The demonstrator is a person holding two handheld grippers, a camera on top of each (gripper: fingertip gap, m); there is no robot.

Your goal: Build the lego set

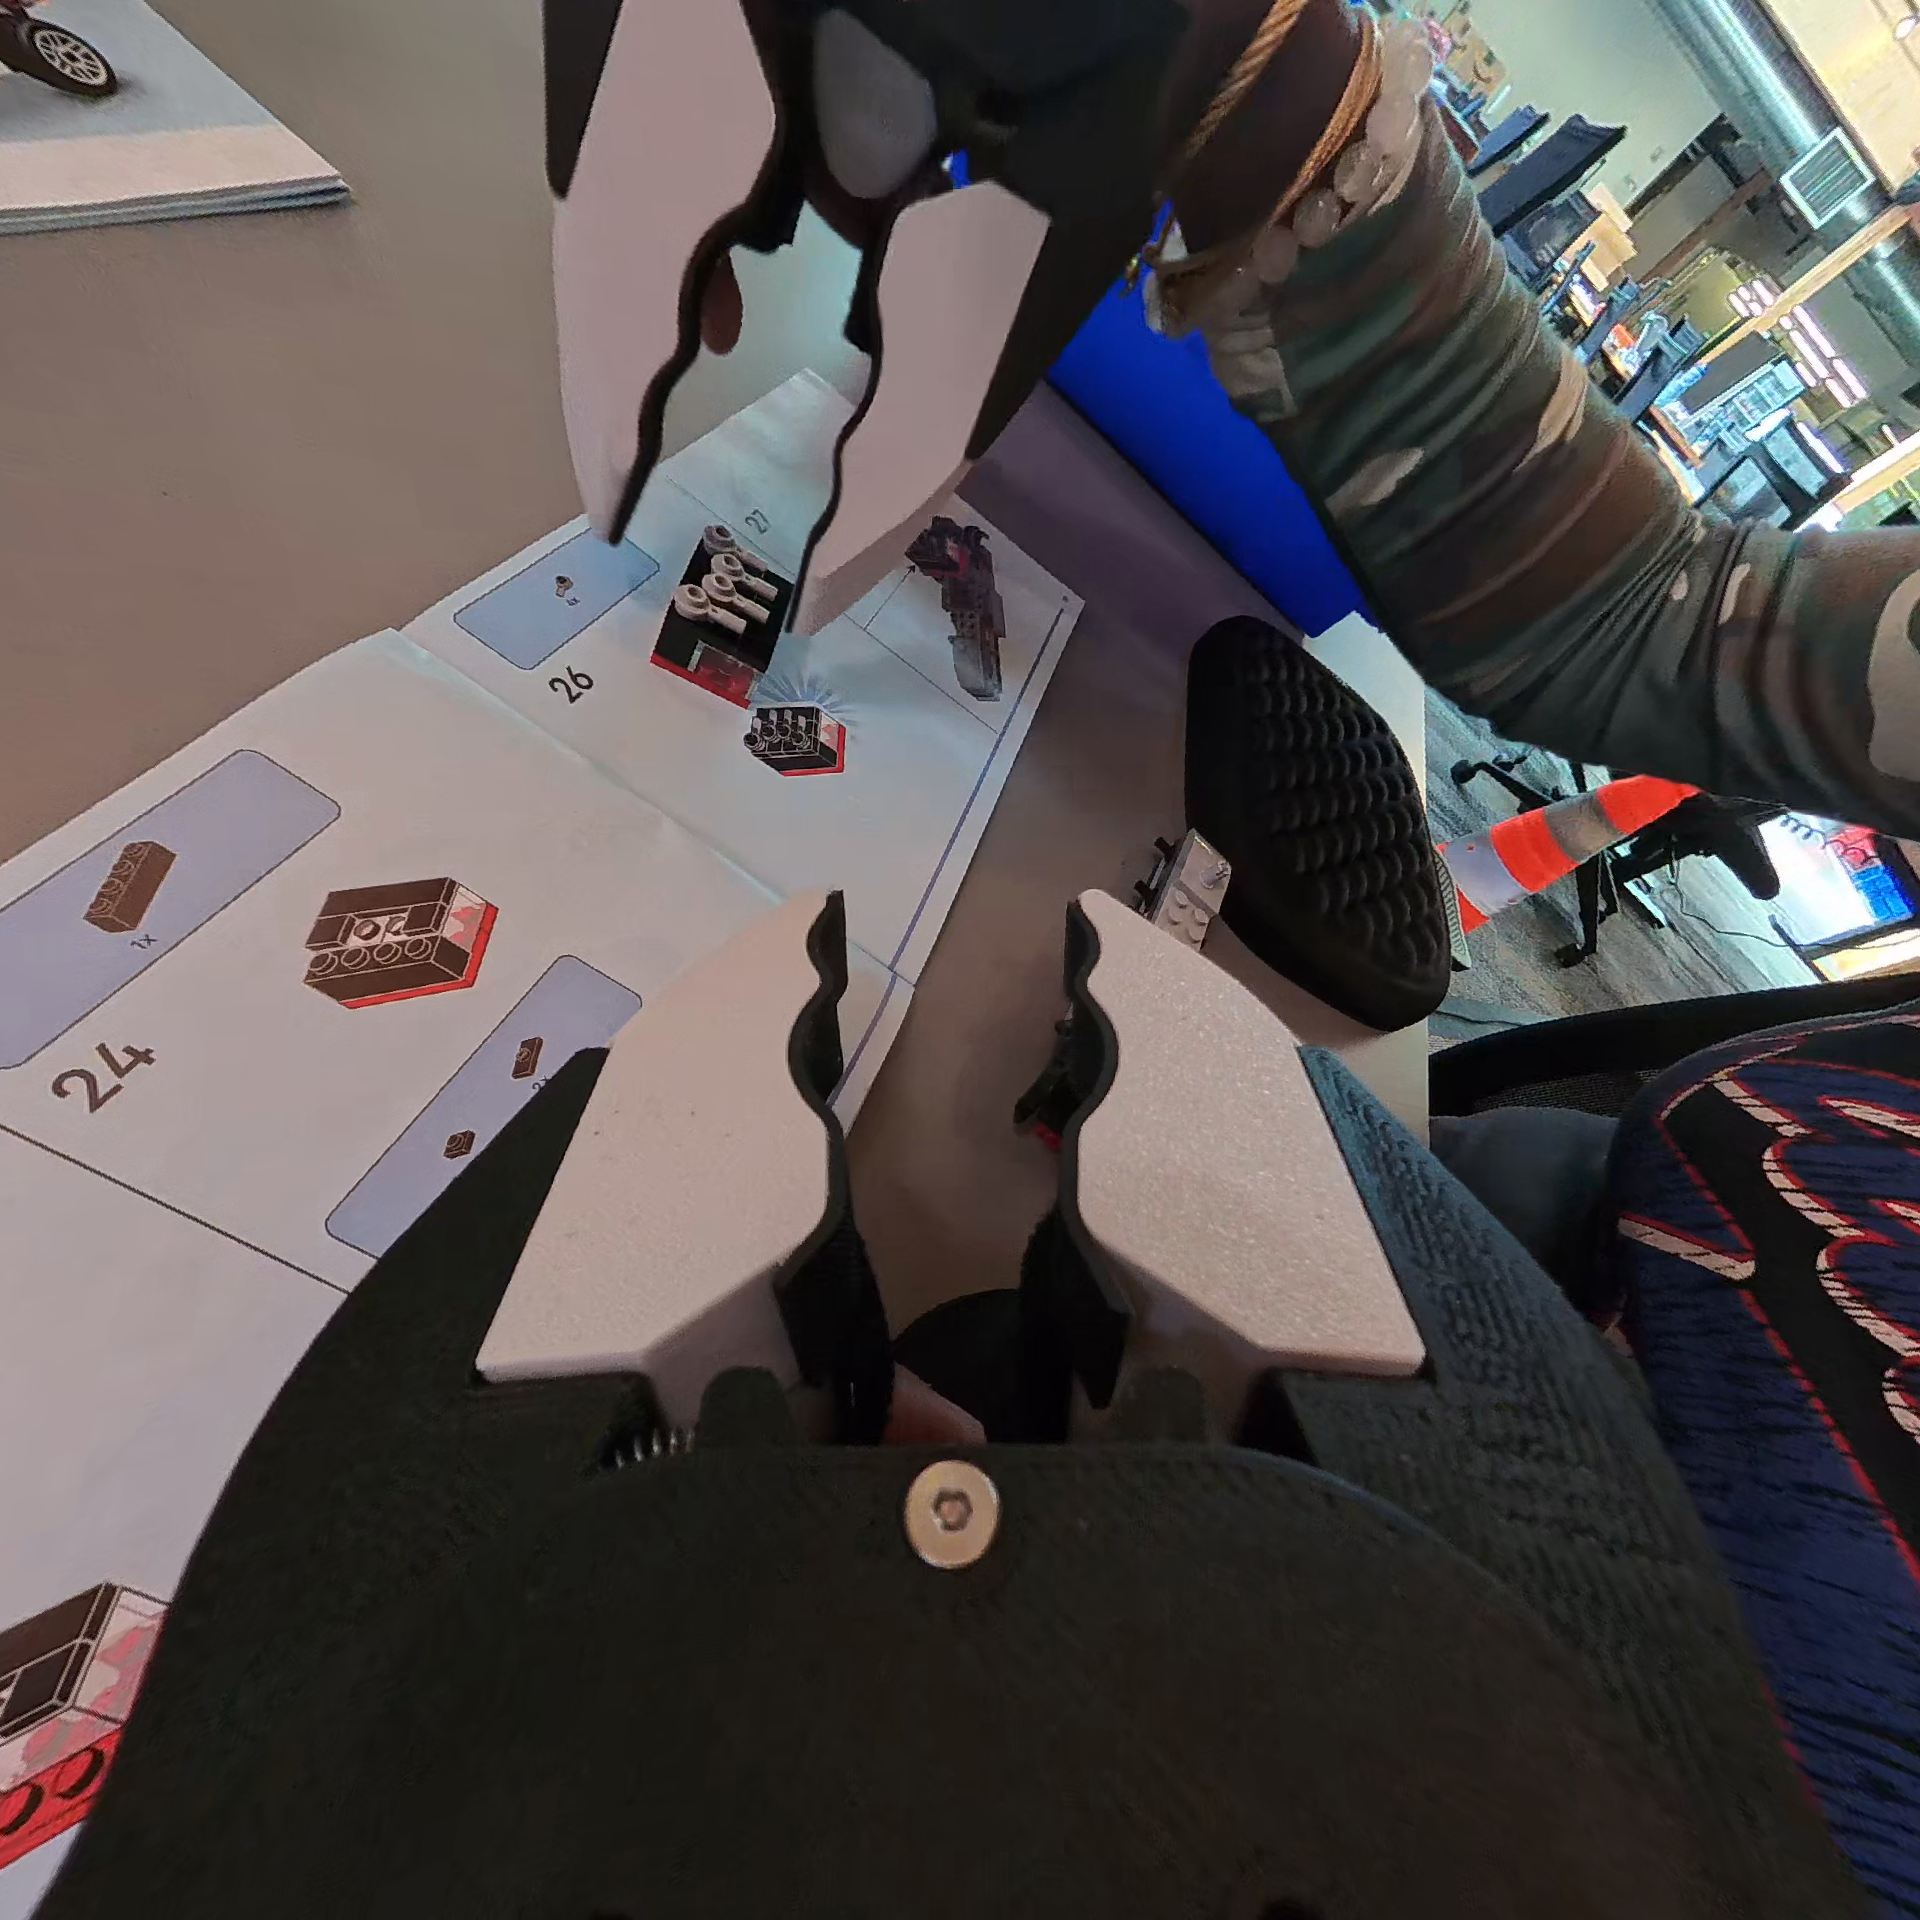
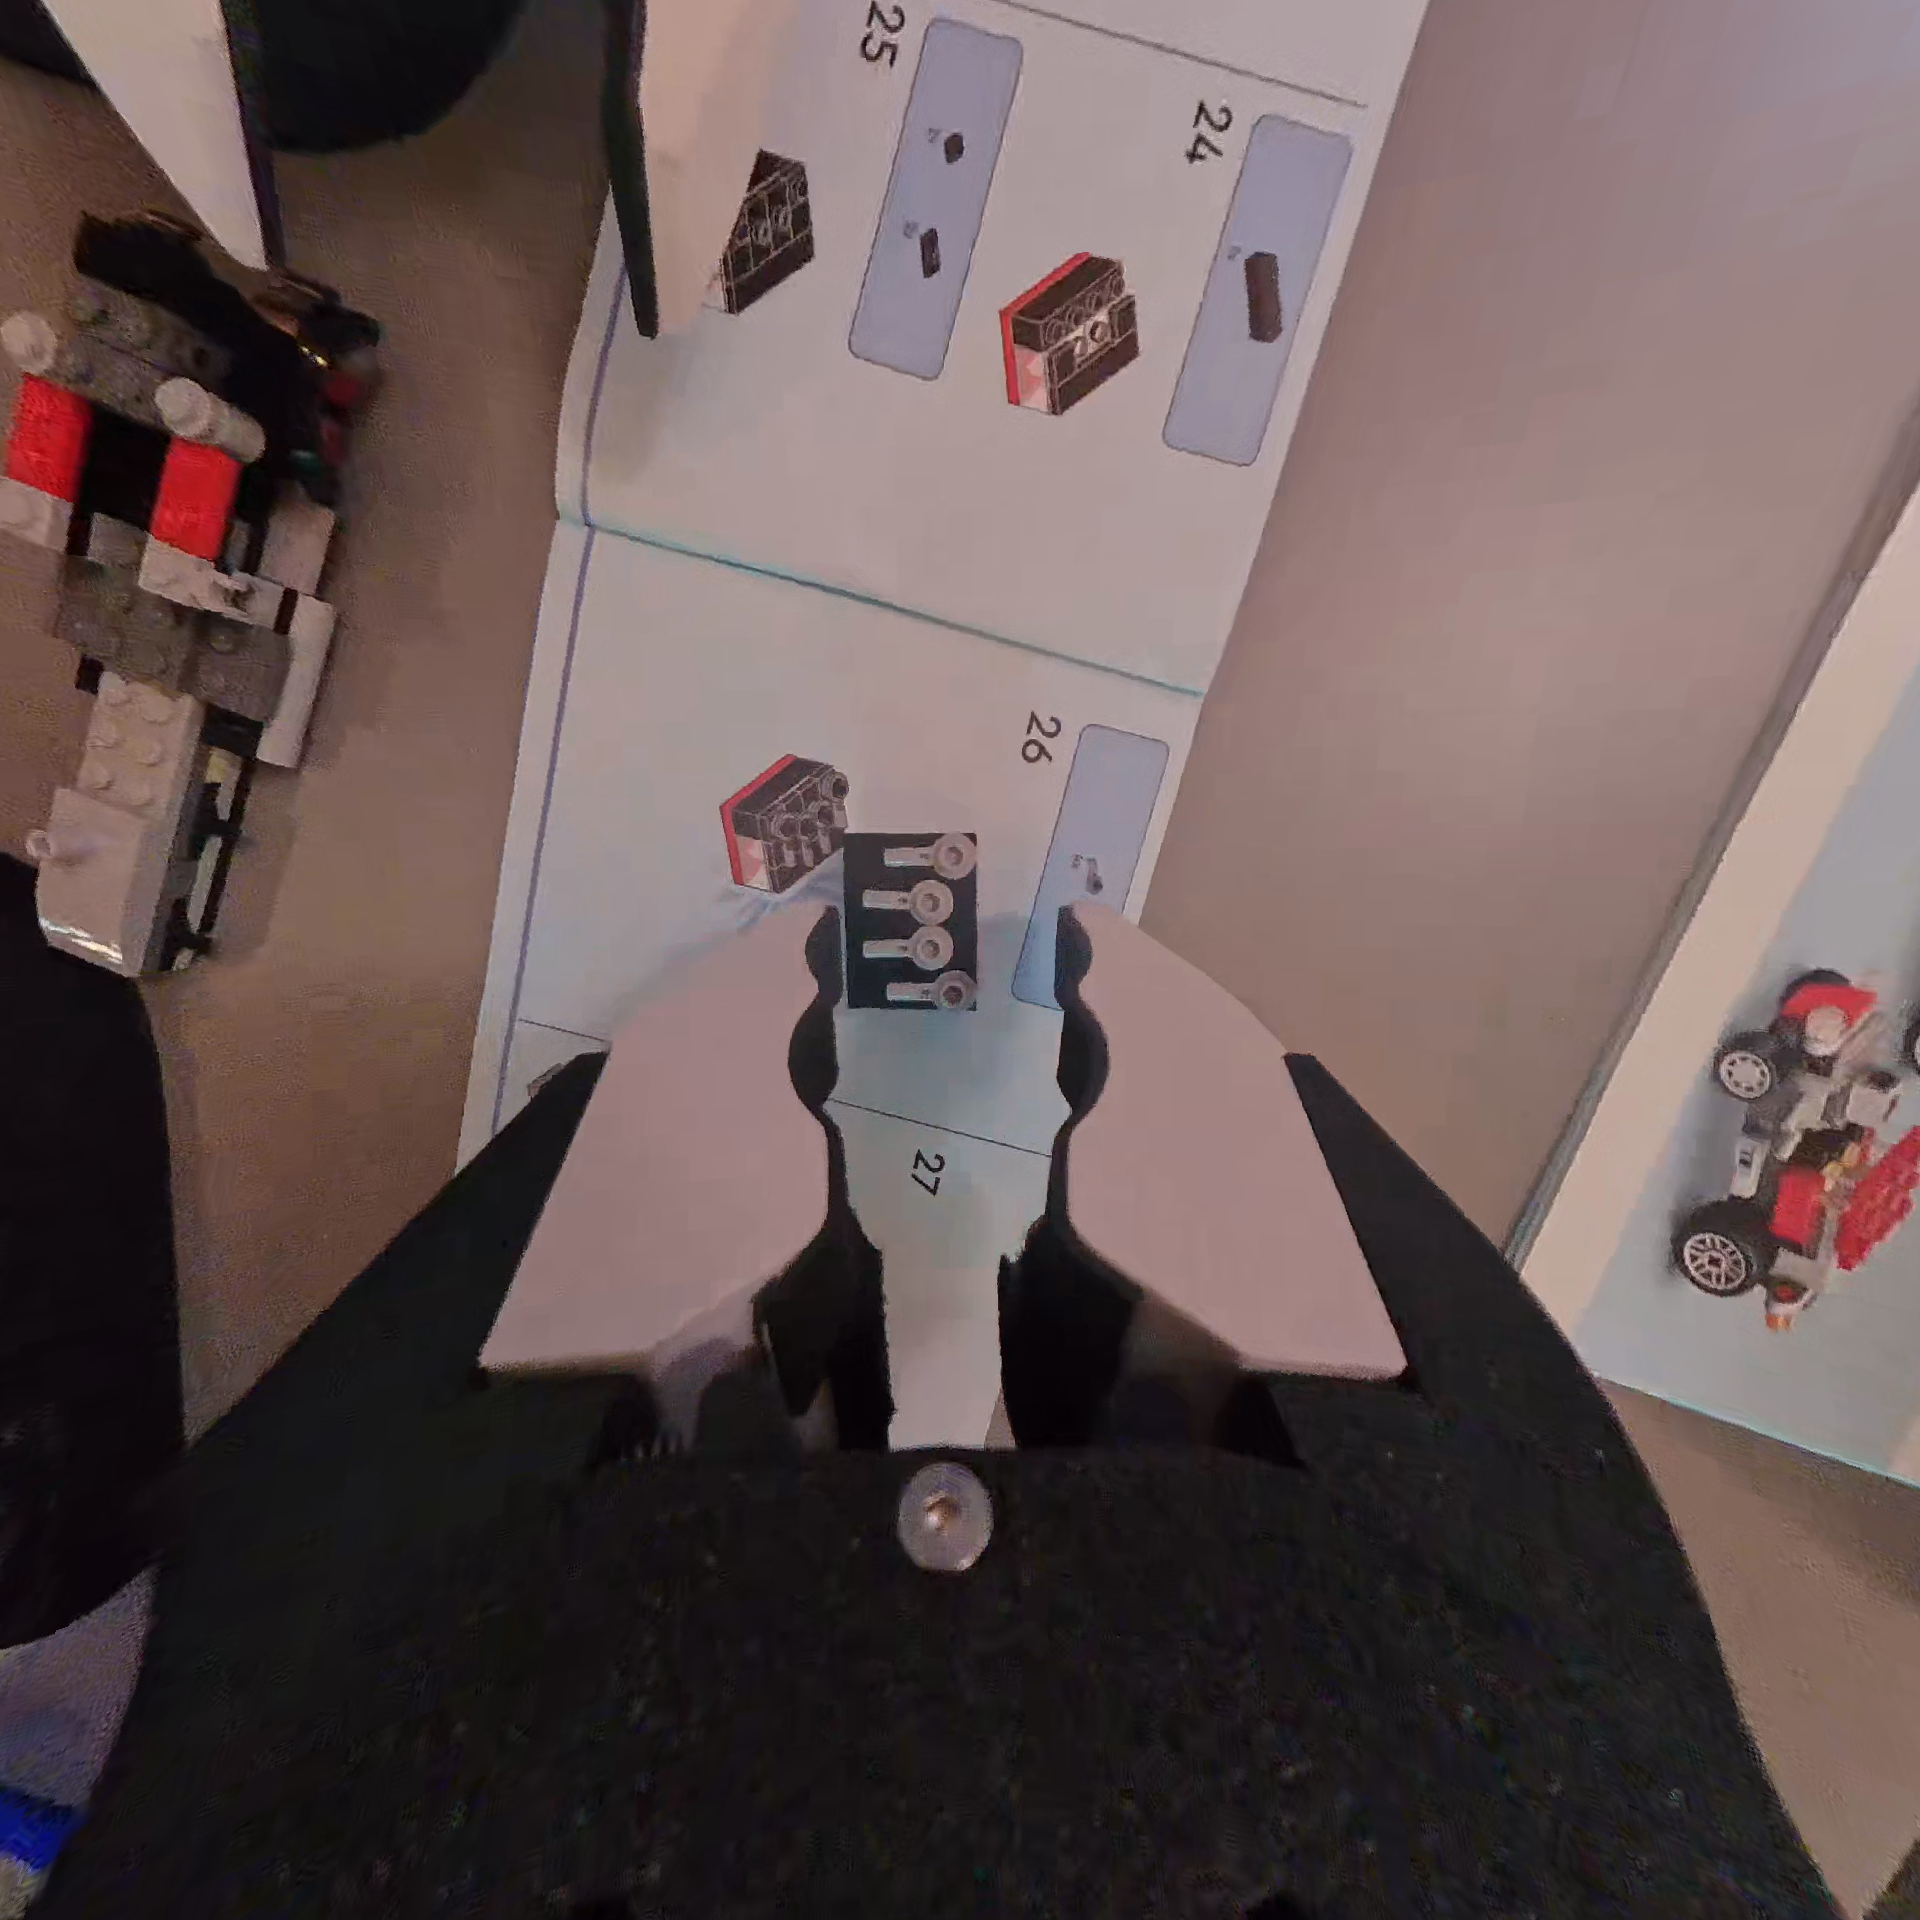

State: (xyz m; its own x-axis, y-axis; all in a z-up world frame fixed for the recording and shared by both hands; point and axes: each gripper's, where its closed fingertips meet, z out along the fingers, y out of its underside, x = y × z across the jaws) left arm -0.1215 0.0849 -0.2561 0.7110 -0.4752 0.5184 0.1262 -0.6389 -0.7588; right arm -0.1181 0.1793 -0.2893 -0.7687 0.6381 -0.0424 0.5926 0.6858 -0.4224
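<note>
Instruction booklet (image 2: 831, 623) lies open mid-frame on the counter (image 2: 1455, 520). Partial chassis (image 2: 166, 582) sits left of it, unfinished. Small black sub-assembly (image 2: 911, 921) rests on the page, unattached. Right gripper (image 2: 940, 935) and left gripper (image 1: 956, 935) jaws both spread, empty.

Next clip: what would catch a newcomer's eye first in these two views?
Probably the small black block with four grey pins, sitting on the open instruction booklet just ahead of the open right gripper. Left of the booklet lies the half-built red, grey and black model. In the left wrist view, the open left gripper hangs over the table edge.
</note>
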